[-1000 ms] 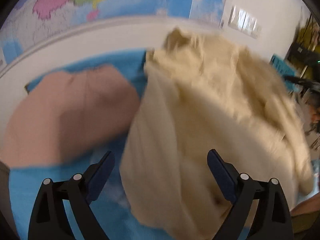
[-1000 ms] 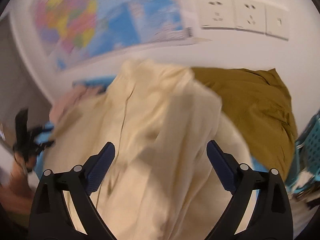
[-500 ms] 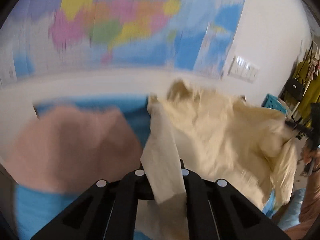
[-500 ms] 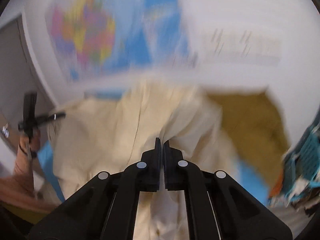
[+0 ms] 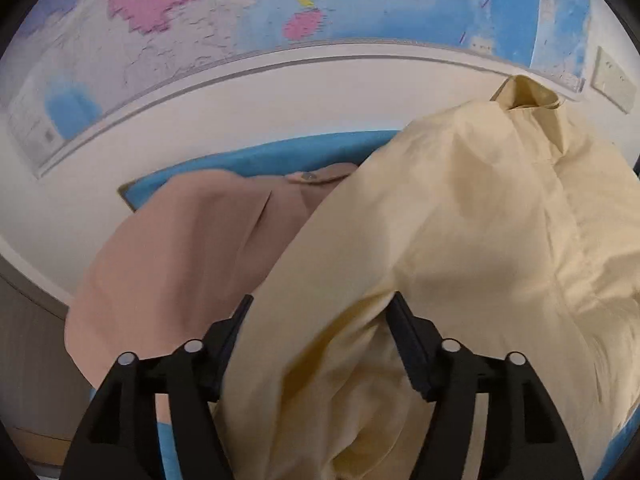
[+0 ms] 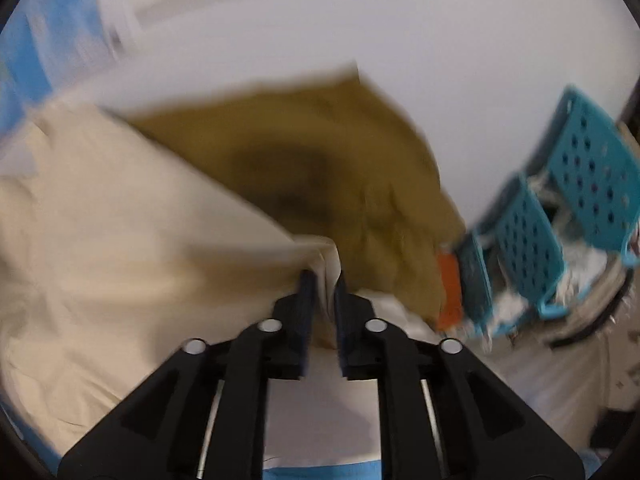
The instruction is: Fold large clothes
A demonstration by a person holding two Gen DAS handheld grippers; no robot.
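Blue sheet (image 5: 248, 162); cream garment (image 5: 460, 220) between left gripper (image 5: 320, 312).

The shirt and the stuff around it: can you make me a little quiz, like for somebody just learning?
1. True or false: the shirt is already folded flat.
2. In the left wrist view, what lies left of the shirt? A) a pink garment B) a green towel C) a shoe
3. In the right wrist view, what colour are the baskets?

Key: 1 false, it is still bunched and puffed up. 2 A. 3 teal.
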